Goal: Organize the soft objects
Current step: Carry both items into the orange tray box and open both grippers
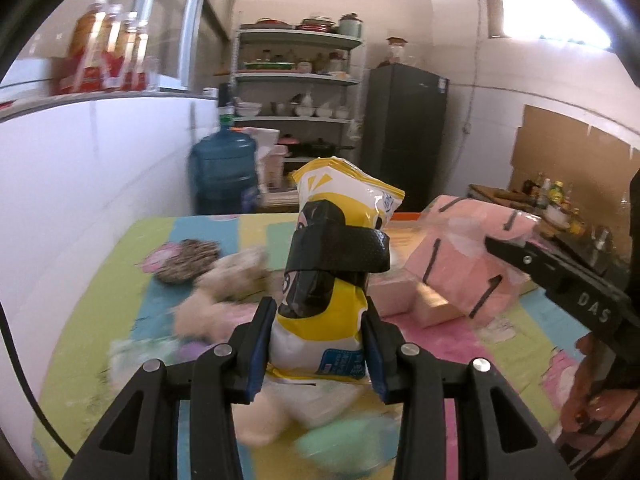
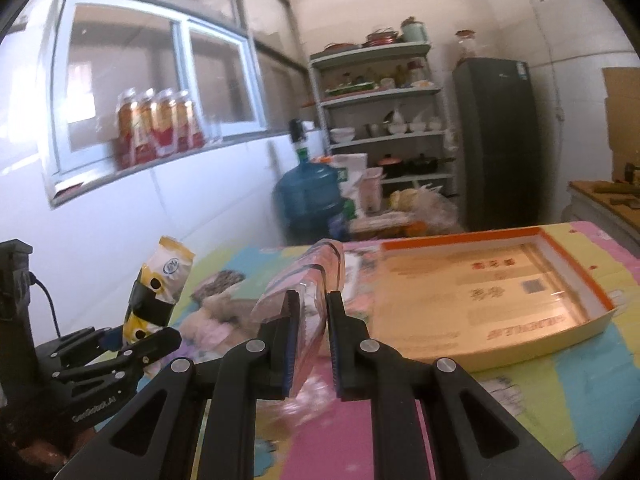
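Left gripper (image 1: pixel 318 354) clamping yellow snack bag (image 1: pixel 332 280); right gripper (image 2: pixel 312 344) pinching pink pack (image 2: pixel 304 292). Carry level to orange-rimmed tray (image 2: pixel 576 268), grips firm, no crushing.

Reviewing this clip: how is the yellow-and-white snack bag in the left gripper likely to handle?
The yellow-and-white snack bag probably weighs little: it stands upright, held only at its base by the left gripper. Its glossy film looks slippery, and the puffy, creased body would likely crumple under harder squeezing.
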`<action>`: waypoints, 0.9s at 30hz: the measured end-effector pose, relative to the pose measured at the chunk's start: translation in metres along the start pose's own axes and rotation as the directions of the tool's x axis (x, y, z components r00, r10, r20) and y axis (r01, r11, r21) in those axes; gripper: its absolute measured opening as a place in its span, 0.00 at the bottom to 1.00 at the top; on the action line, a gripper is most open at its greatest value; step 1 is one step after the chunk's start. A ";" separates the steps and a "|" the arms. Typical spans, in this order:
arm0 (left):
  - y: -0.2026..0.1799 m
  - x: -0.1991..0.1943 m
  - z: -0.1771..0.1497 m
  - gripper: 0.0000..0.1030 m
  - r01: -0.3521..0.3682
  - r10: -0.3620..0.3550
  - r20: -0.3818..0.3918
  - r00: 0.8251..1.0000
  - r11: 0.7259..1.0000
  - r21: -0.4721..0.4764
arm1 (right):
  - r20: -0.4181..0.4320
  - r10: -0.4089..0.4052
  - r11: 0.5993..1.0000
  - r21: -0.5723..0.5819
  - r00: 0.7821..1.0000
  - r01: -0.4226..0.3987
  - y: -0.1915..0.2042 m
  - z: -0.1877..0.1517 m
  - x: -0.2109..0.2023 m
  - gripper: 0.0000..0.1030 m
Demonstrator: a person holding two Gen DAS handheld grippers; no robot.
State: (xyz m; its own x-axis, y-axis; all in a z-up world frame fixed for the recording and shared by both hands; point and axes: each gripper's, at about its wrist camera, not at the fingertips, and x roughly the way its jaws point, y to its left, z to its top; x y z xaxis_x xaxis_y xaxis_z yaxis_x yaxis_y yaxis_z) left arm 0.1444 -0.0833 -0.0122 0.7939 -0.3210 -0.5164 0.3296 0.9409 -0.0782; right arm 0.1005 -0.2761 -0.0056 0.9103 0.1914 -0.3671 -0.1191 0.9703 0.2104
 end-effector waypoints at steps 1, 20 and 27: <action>-0.006 0.003 0.002 0.40 0.010 -0.010 0.001 1.000 1.000 0.007 | 0.006 -0.010 1.000 0.003 1.000 0.010 -0.005 0.003 -0.001 0.14; -0.122 0.113 0.044 0.40 0.126 -0.120 -0.077 0.990 0.989 0.071 | -0.008 -0.160 0.980 0.115 0.987 0.160 -0.149 0.026 0.018 0.09; -0.136 0.161 0.039 0.40 0.125 -0.119 -0.155 0.981 0.992 0.034 | -0.093 -0.170 0.963 0.195 0.981 0.186 -0.197 0.016 0.044 0.09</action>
State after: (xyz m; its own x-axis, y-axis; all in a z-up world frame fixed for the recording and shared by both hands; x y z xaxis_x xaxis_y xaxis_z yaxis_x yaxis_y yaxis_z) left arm 0.2471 -0.2672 -0.0515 0.6605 -0.4099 -0.6291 0.4437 0.8890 -0.1134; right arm 0.1706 -0.4614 -0.0488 0.8763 0.0362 -0.4804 0.1315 0.9413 0.3109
